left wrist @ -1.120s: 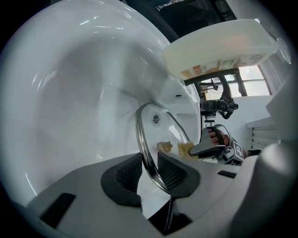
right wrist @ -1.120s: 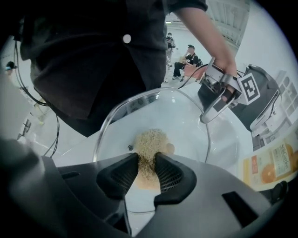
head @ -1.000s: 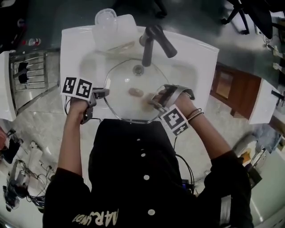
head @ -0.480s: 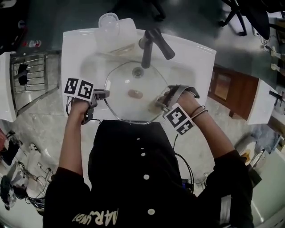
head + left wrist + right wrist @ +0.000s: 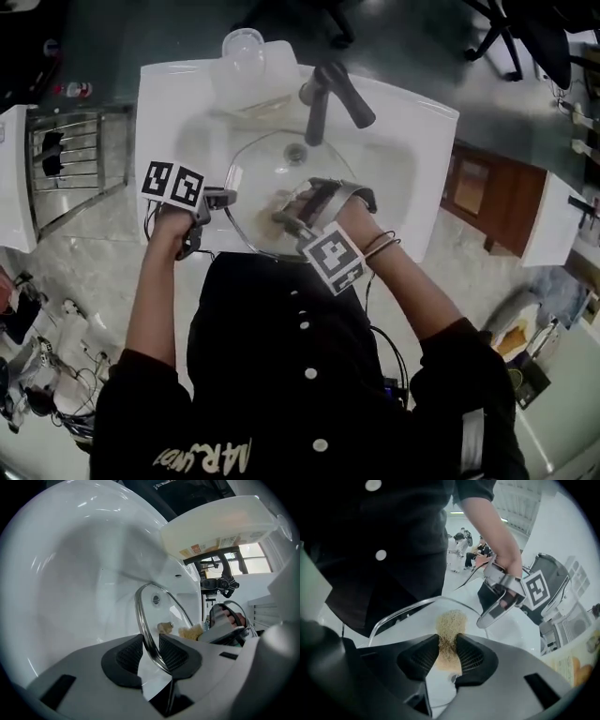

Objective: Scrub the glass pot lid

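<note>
Left gripper (image 5: 151, 651): jaws part-way closed, both ribbed pads pressed onto the metal rim of the glass pot lid (image 5: 161, 606). The rim runs edge-on between the 2 pads. In the head view this gripper (image 5: 225, 198) grips the lid (image 5: 272, 178) at its left edge.

Right gripper (image 5: 447, 656): jaws drawn in on a tan, fibrous scrub pad (image 5: 451, 625). The pad is squeezed between the 2 pads and bulges out beyond the tips, where it rests on the glass of the lid (image 5: 412, 625). In the head view this gripper (image 5: 281, 221) sits over the near middle of the lid. The left gripper view shows the scrub pad (image 5: 191, 632) just beside the lid's knob (image 5: 164, 627).

Lid position: over the basin of the white sink (image 5: 394, 159), directly below the spout of the dark faucet (image 5: 323, 94). The basin wall (image 5: 70, 573) fills the left gripper view behind the lid.

Surroundings: 1 pale plastic tub (image 5: 248, 70) stands on the back ledge of the sink, left of the faucet; its underside (image 5: 220, 522) shows a printed label. A wire rack (image 5: 66, 159) stands to the left of the sink, a wooden cabinet (image 5: 478, 187) to the right.
</note>
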A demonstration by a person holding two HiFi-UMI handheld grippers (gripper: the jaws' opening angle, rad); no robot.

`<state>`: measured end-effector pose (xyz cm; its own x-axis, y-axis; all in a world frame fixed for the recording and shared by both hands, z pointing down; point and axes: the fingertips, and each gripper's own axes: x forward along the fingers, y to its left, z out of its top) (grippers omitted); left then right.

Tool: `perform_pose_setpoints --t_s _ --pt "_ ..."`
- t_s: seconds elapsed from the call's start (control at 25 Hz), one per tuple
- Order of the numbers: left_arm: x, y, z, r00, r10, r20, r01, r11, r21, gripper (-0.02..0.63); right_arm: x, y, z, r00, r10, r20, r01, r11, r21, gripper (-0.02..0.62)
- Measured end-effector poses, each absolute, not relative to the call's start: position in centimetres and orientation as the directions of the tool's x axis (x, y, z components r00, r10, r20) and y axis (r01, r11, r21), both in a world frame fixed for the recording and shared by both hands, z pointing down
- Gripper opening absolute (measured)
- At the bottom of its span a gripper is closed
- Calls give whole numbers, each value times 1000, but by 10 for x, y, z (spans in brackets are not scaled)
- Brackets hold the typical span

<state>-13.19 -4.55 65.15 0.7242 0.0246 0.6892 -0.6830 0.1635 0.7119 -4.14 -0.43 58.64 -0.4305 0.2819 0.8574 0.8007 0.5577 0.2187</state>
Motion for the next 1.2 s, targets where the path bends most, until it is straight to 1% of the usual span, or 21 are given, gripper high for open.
perform_pose_setpoints --t_s 0.2,0.48,0.68,0.92,1.2 --pt "-132 -45 652 721 28 692 -687 159 709 127 -68 16 591 -445 300 844 814 529 241 130" --pt "-132 -45 655 718 44 695 -693 147 706 127 -61 22 593 -415 335 846 838 503 211 129" --pt "-131 -44 655 716 48 696 -695 139 705 128 -43 30 587 -381 359 852 877 433 210 129" --pt "-131 -45 655 713 52 699 -699 135 703 129 -11 31 585 -319 385 866 910 382 165 129" --pt "-132 -44 657 712 32 702 -698 143 701 127 41 23 590 -189 368 911 959 268 90 129"
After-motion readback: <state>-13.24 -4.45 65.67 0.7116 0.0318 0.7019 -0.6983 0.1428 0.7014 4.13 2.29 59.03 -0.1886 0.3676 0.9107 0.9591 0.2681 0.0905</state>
